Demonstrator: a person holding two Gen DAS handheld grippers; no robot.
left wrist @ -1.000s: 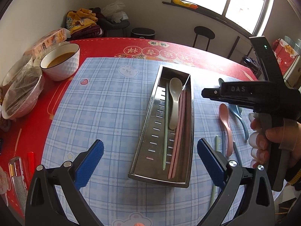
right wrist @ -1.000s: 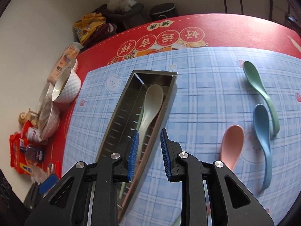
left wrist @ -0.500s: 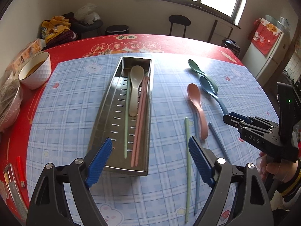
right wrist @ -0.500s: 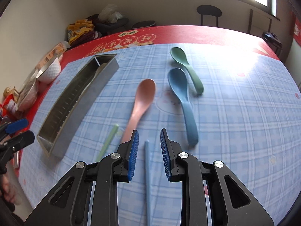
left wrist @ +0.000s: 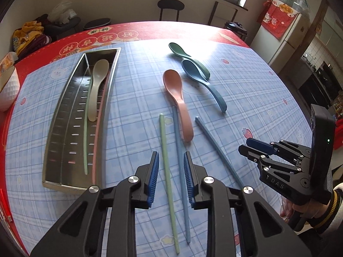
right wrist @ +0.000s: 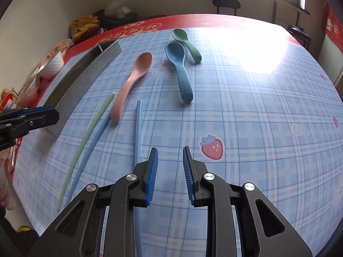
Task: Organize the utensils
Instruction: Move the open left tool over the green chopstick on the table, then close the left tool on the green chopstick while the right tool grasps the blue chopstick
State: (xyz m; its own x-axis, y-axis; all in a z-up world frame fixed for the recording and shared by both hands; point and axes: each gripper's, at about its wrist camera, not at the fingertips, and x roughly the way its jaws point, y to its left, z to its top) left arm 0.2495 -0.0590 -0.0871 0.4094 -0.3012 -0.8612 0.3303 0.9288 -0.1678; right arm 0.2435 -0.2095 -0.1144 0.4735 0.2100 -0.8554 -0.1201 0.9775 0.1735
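Observation:
A steel tray [left wrist: 68, 185] holds a pale spoon [left wrist: 97, 81], a green chopstick and pink chopsticks. Loose on the blue checked mat lie a pink spoon [left wrist: 175, 92], a blue spoon [left wrist: 197, 75], a dark green spoon [left wrist: 178, 50], a green chopstick [left wrist: 164, 141] and two blue chopsticks [left wrist: 176, 132] [left wrist: 214, 143]. My left gripper [left wrist: 171, 156] hovers over the green chopstick and the nearer blue one. Its jaws are closing, and the pads touch neither. My right gripper [right wrist: 170, 152] keeps a narrow gap with nothing in it, beside a blue chopstick [right wrist: 139, 124].
A white bowl [left wrist: 6, 85] and wrapped bowls [right wrist: 32, 85] stand on the red cloth left of the tray. Behind the table are a stool [left wrist: 170, 6] and a pile of clothes. Bare mat [right wrist: 257, 107] stretches to the right of the spoons.
The left gripper swung right from over the tray to the loose chopsticks, and its jaws narrowed from wide. The right gripper moved from the tray to the mat's right side, gap unchanged.

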